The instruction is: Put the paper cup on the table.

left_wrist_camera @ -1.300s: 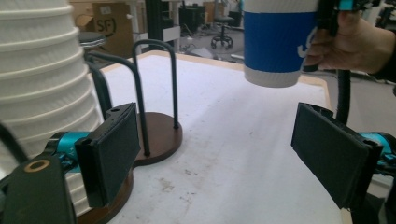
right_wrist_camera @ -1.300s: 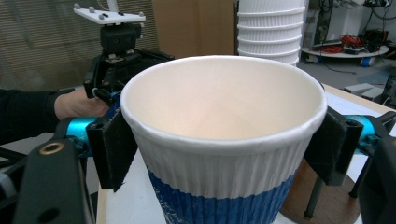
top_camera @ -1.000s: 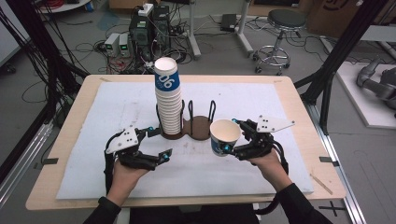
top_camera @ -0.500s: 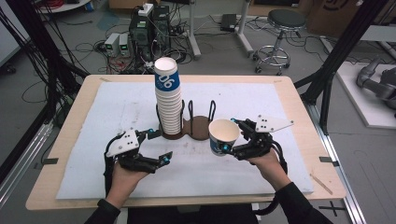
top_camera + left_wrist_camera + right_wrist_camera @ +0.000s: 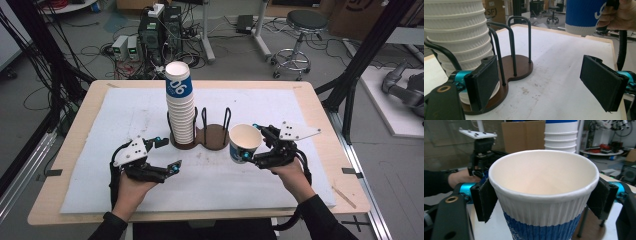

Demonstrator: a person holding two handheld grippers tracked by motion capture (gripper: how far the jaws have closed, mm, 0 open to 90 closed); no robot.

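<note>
The right gripper [image 5: 253, 141] clasped a single white ribbed paper cup with a blue band [image 5: 244, 142] between its two black pads, holding it upright and clear of the white-covered wooden table [image 5: 310, 107], just right of the dark brown two-bay wire cup holder [image 5: 216, 136]. The left gripper [image 5: 167, 155] rested low near the holder's base with its jaws spread apart and nothing between them. A tall stack of white ribbed paper cups [image 5: 181, 102] stood in the holder's left bay, its right bay empty.
</note>
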